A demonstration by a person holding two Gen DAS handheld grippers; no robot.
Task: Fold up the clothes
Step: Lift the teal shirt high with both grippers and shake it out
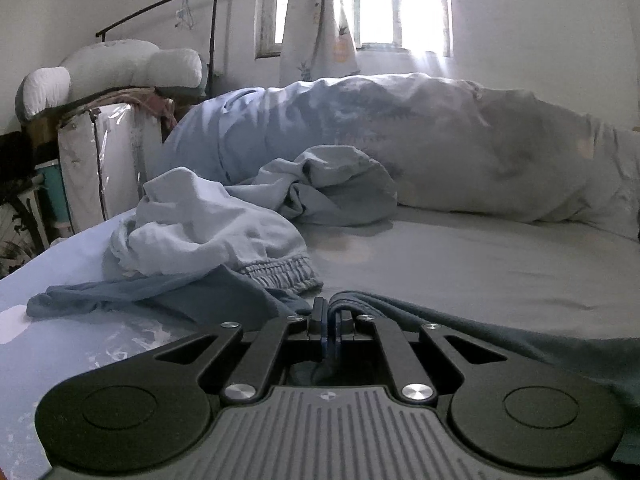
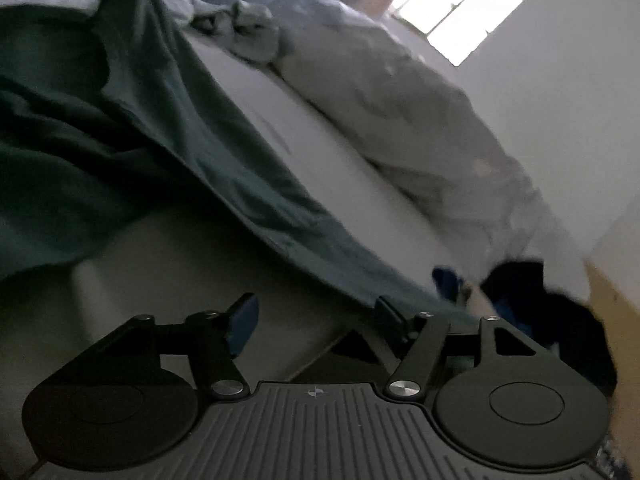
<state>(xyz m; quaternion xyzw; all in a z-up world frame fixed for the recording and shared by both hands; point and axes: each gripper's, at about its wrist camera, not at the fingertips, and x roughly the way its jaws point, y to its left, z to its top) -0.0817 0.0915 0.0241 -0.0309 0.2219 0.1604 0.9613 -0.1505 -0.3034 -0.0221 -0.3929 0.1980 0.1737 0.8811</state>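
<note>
Blurred throughout in the right wrist view. Dark teal garment (image 2: 120, 128) cut off at nine o'clock. Dark heap (image 2: 552, 312) at four o'clock too smeared to identify. Teal fold (image 1: 500, 332) cut at three o'clock, its pinched edge hidden inside left claw (image 1: 330, 330).

Bed (image 1: 460, 264) with pale sheet carries a dark teal garment (image 1: 192, 296), two crumpled light-blue garments (image 1: 208, 228), and a bunched duvet (image 1: 420, 140).
</note>
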